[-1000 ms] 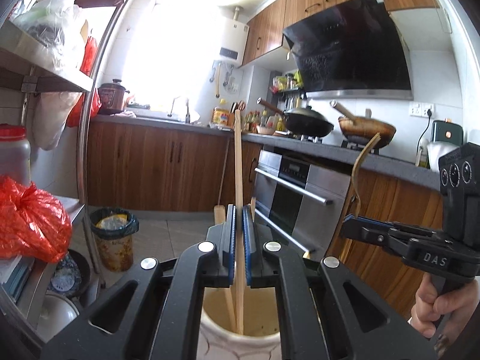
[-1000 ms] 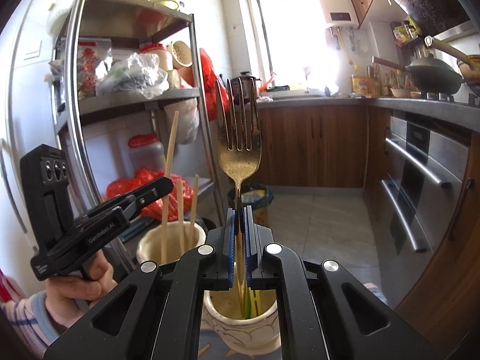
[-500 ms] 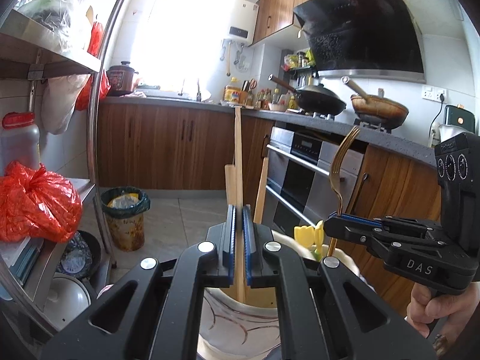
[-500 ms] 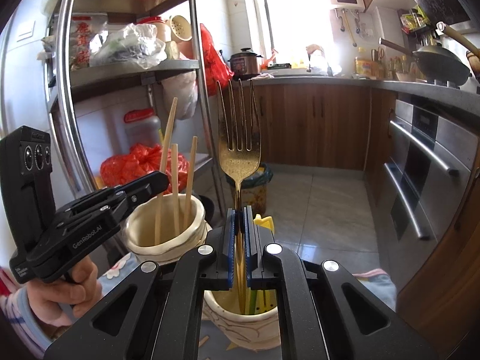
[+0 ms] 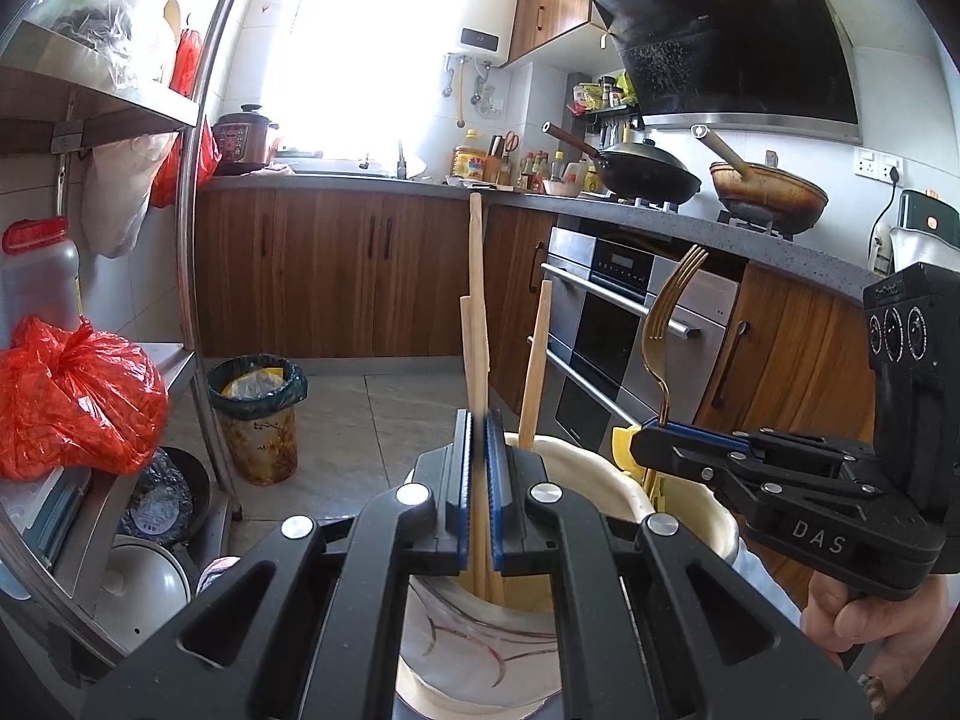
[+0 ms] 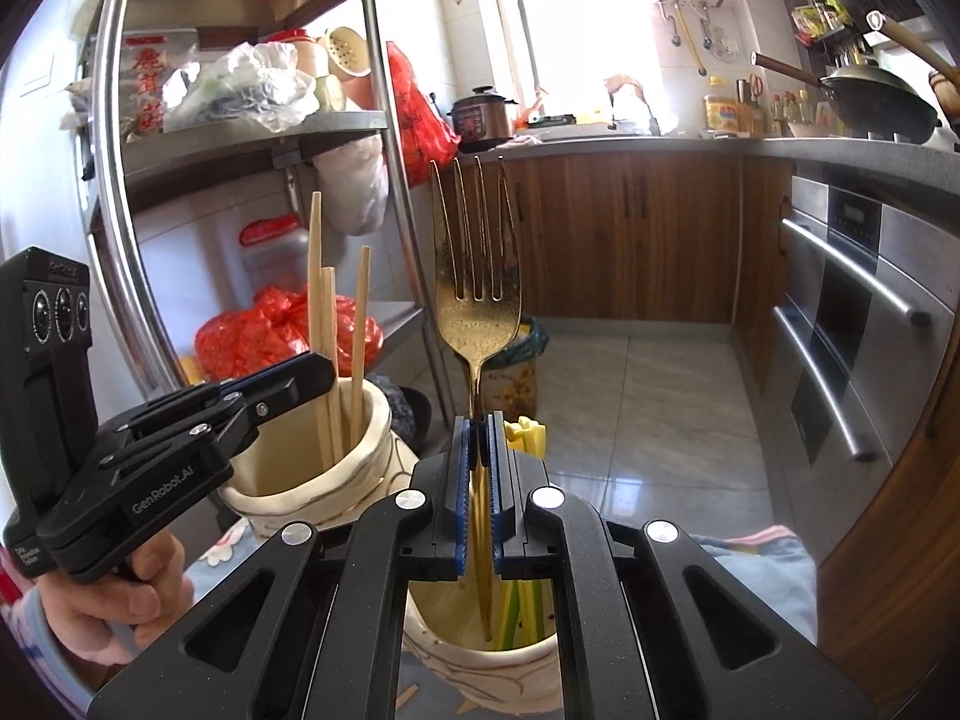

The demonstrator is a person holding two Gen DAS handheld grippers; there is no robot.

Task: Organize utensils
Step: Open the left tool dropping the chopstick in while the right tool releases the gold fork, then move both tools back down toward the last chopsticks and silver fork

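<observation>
Two ceramic holders side by side: left gripper (image 5: 478, 438) clamps a chopstick (image 5: 477, 312) standing in its cup (image 5: 480, 654); right gripper (image 6: 478, 444) pinches the gold fork (image 6: 477, 276) over the other cup (image 6: 480, 669). Only the right view reads "GenRobot.AI"; the left view shows "DAS".

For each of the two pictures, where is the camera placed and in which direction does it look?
Left wrist: on the left gripper, looking along its fingers over the chopstick toward the stove; the right gripper and hand show.
Right wrist: on the right gripper, facing the fork and metal shelf; the left gripper and hand show.
Shared: both ceramic holders, the fork, chopsticks.
</observation>
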